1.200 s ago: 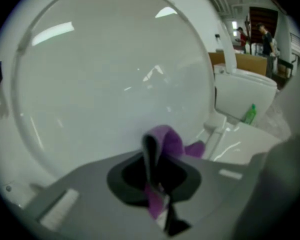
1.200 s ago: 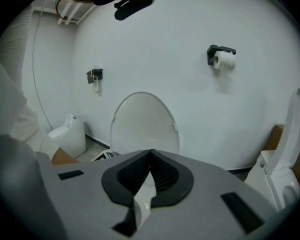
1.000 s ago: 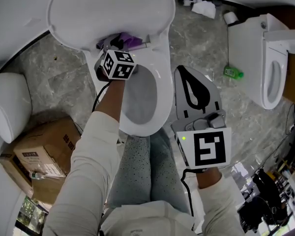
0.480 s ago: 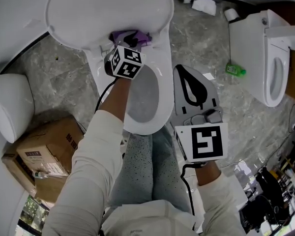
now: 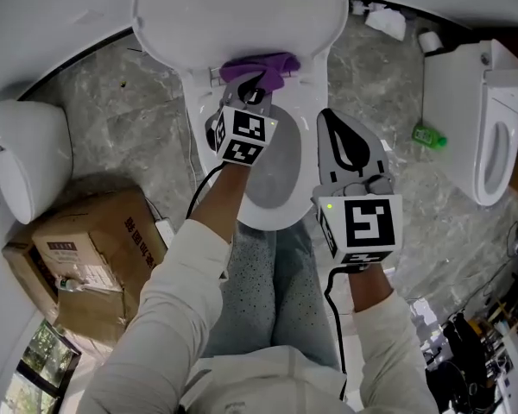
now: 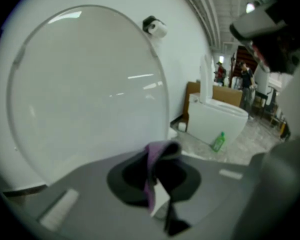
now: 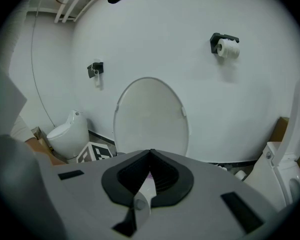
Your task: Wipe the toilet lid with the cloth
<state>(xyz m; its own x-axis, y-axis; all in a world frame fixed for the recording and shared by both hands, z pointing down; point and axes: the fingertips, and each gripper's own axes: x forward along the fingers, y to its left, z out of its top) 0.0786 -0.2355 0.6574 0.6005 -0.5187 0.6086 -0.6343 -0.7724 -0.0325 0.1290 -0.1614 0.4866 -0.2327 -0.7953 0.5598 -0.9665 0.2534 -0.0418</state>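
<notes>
**While the left gripper (image 5: pixel 253 86) pinches the cloth (image 5: pixel 261 64) at the lid's lower edge, the right gripper (image 5: pixel 326 117) hangs shut and empty**

Where the raised toilet lid (image 5: pixel 233 15) meets the back edge of the bowl (image 5: pixel 281 184), the purple cloth lies bunched across the hinge line. In the head view it overlaps the lid's lower edge. The left gripper reaches up over the bowl toward it. In the left gripper view the two jaws are closed on a fold of the cloth (image 6: pixel 151 181), which rises between them and curls over at the top. The pale inner face of the lid (image 6: pixel 85 89) fills the view just behind. Whether the cloth presses on the lid or only sits in front of it cannot be told.

The right gripper hovers over the right edge of the bowl, near the left one but apart from it, and points the same way. In the right gripper view (image 7: pixel 151 153) its jaws meet along their length with nothing between them, and the upright lid (image 7: pixel 150 116) stands well ahead.

On the grey stone floor (image 5: pixel 129 136) a cardboard box (image 5: pixel 82 248) sits to the left of the toilet. A green bottle (image 5: pixel 432 134) lies to the right, beside a second white toilet (image 5: pixel 488 136). A toilet roll on its holder (image 7: pixel 226 46) hangs on the wall above.
</notes>
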